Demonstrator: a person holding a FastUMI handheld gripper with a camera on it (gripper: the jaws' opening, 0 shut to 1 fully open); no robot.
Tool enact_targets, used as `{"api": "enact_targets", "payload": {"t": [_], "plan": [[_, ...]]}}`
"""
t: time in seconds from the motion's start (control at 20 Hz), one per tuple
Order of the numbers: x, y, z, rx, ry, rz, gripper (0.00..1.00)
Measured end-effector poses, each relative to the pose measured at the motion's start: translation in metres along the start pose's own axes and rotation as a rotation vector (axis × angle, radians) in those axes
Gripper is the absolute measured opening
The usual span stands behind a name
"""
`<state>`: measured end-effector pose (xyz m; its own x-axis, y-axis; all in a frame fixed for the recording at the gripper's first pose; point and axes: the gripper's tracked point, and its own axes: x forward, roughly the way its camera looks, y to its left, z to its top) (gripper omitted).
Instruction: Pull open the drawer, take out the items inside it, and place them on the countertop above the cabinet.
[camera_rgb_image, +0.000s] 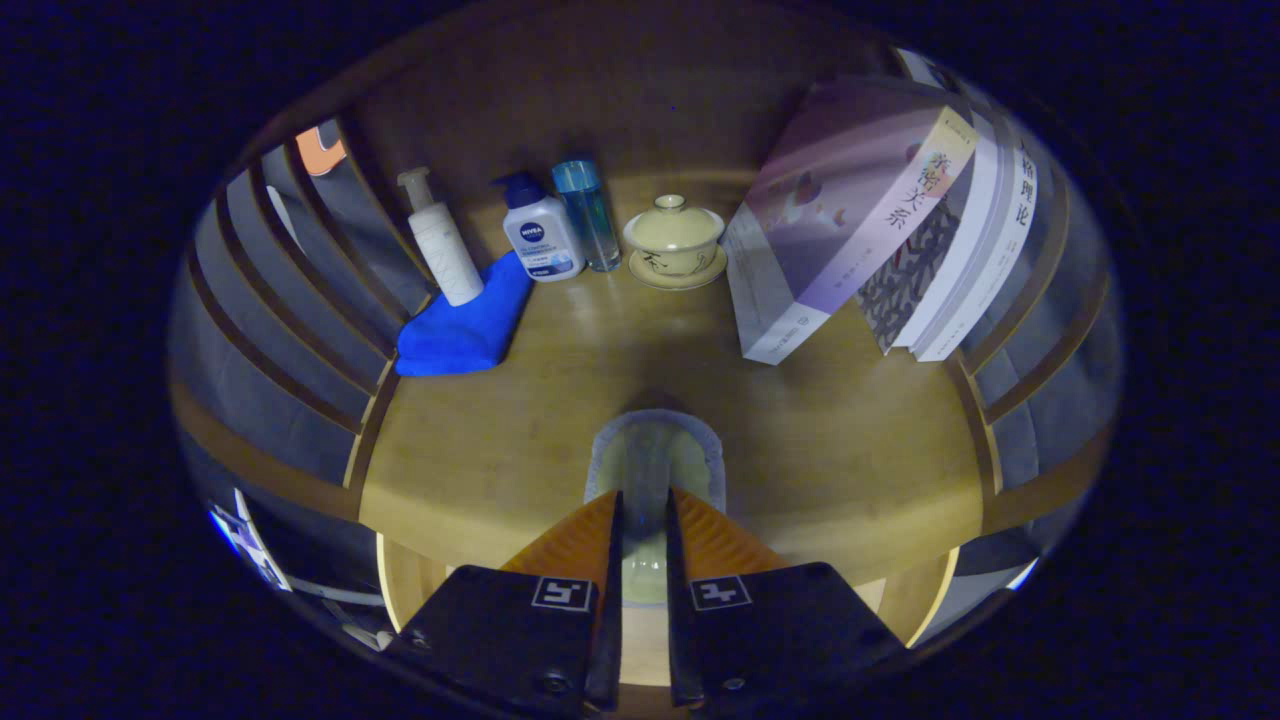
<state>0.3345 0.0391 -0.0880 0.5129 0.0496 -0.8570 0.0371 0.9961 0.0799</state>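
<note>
On the far left of the desk one blue folded cloth lies against the slatted side rail. One white pump bottle stands on the cloth's far end. To its right stands one white bottle with a dark blue pump cap, touching the cloth's far right corner, and just right of that one tall clear blue tube-shaped bottle. That makes three bottles in a row along the far edge. Next comes one pale lidded tea bowl on its saucer, near the far middle. On the right, about four books lean to the left, the nearest showing a pale purple cover; the exact count is hard to tell. In the near middle, the fingers are drawn close together, pinching one pale, flat, round-ended item with a grey rim, which reaches ahead of them over the bare desk, well apart from the row behind.
</note>
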Motion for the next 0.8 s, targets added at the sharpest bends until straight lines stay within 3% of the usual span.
{"api": "enact_targets", "payload": {"t": [0.2, 0.35, 0.45, 0.8], "plan": [[-0.003, 0.013, -0.005, 0.013, -0.015, 0.063, 0.26], [-0.011, 0.015, 0.003, -0.003, -0.074, 0.062, 0.61], [-0.02, 0.016, 0.006, -0.047, -0.125, 0.048, 0.63], [-0.084, 0.056, 0.005, -0.122, -0.414, 0.141, 0.67]]}}
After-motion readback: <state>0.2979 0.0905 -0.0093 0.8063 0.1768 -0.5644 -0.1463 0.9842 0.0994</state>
